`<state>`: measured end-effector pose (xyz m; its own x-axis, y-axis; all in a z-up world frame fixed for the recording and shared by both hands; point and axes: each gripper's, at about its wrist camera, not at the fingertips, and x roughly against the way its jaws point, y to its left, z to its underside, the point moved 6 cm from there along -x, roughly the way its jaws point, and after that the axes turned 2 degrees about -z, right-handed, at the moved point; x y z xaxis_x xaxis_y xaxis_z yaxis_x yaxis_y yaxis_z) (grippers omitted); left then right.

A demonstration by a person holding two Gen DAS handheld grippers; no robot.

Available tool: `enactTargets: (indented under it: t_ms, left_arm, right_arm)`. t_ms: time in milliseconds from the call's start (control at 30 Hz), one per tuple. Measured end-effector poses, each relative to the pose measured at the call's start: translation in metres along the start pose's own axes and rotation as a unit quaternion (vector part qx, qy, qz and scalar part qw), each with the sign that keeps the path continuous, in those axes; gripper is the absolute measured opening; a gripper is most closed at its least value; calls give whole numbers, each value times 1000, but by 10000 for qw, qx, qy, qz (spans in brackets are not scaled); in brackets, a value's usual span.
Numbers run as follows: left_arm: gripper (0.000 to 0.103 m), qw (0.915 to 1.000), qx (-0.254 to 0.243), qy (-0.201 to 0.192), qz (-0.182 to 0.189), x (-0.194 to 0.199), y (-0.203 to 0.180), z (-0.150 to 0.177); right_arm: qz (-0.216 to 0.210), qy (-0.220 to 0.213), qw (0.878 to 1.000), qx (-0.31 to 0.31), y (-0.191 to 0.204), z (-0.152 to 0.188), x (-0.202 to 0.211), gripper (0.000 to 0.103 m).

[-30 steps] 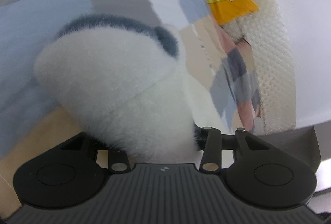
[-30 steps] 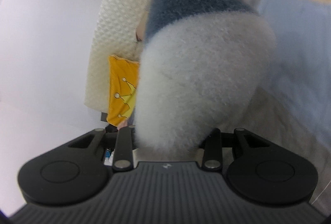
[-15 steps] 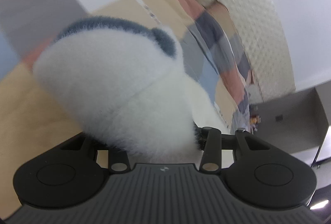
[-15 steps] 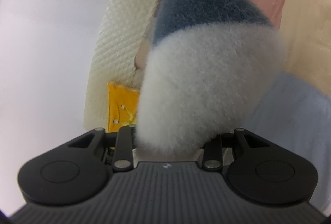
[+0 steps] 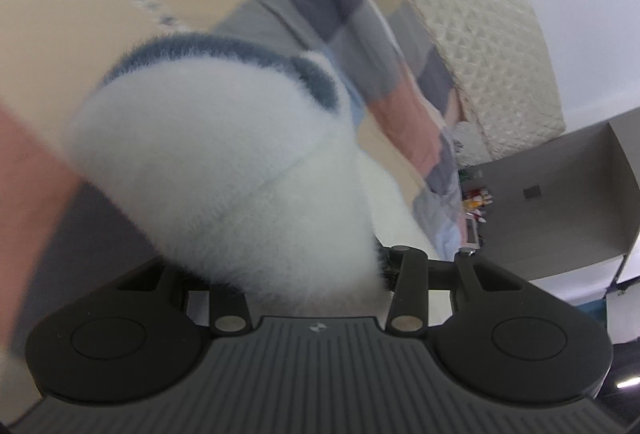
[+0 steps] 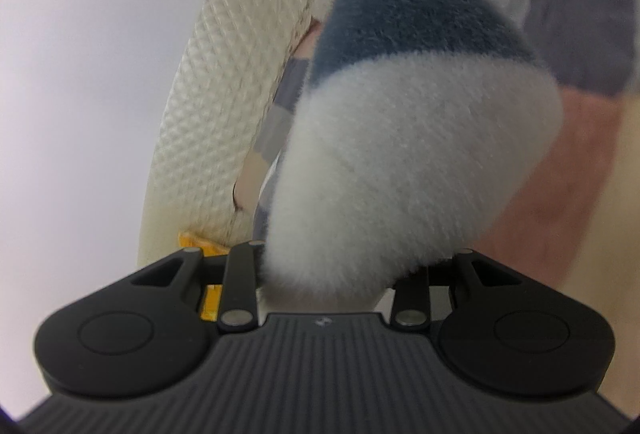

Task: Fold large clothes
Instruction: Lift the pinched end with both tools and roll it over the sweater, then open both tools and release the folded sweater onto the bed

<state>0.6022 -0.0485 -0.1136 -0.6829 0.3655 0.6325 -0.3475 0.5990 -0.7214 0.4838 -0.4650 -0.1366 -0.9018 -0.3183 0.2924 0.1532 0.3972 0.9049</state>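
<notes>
While the fluffy white garment (image 5: 224,169) with its blue-grey band bulges up over both cameras, we hold it in each gripper — the left gripper (image 5: 308,274) clenched on one bunch, the right gripper (image 6: 340,274) clenched on another (image 6: 400,153). Both bunches hang above the patchwork bedspread (image 5: 332,5). Beside that bedspread we see the cream quilted headboard (image 5: 480,13), and a scrap of yellow cloth (image 6: 200,240) at the headboard's foot.
</notes>
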Motion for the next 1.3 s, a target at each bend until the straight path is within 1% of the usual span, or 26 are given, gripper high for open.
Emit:
enactTargets:
  t_ms: [67,133,200,267,333,400,500,633,700,733,800,900,933,1000,1067,1100,1133,1200,1267,1300]
  left_arm:
    - [48,9999,-13,44,120,-26,-14,-3]
    - [48,9996,24,191,186,-59,-30,-4]
    - [48,9986,180,369,344,-83,-36,-7]
    - [48,9976,112,503,461,-107,-39,-9]
    - [48,9968,60,623,493,-124,-35,-6]
    - [48,9962,-27,771,407,-142,-26,-2]
    - [48,9955,-30,913,263,-162,-6,4]
    - [49,9943,4,1040,228,-170,21,10]
    - [50,9939,-80,1055,300,-172,29,13]
    - [51,9937,-159,1057,339,-172,32,15]
    - [52,9926,-480,1056,366,-171,36,19]
    - [54,9913,-473,1124,496,-163,52,29]
    - [54,9907,-484,1164,503,-163,55,31]
    - [54,9896,-574,1181,588,-160,62,34]
    - [58,9889,-646,1168,647,-154,71,39]
    - [59,9888,-654,1172,657,-154,75,41]
    - [60,9886,-649,1173,685,-153,78,43]
    - [61,9879,-595,1208,769,-156,81,42]
    - [63,9883,-526,1232,732,-154,82,41]
    - [67,9885,-543,1248,664,-152,81,41]
  right_arm:
    - [14,-74,9999,-88,-4,-13,-15,39]
    - [9,-215,9996,-187,-10,-27,-29,39]
    - [13,-378,9991,-189,-20,-42,-36,39]
    - [43,-396,9990,-211,-26,-47,-54,39]
    - [120,-361,9991,-192,-39,-53,-62,39]
    - [236,-314,9990,-212,-54,-54,-67,39]
    - [429,-186,9986,-235,-75,-47,-72,39]
    - [593,60,9979,-271,-98,-34,-72,39]
    - [596,114,9978,-256,-104,-27,-68,39]
    - [569,126,9980,-233,-105,-18,-65,39]
    - [536,158,9981,-239,-112,-8,-61,39]
    - [565,242,9973,-397,-126,5,-48,40]
    - [549,249,9972,-445,-134,-5,-58,41]
    - [452,258,9975,-475,-142,-1,-53,42]
    - [415,230,9978,-468,-144,2,-53,44]
    - [444,226,9978,-437,-145,4,-53,47]
    - [486,230,9976,-433,-146,6,-54,50]
    - [539,265,9969,-507,-151,6,-52,52]
    - [618,334,9953,-667,-153,5,-49,55]
    - [691,366,9946,-687,-152,4,-47,58]
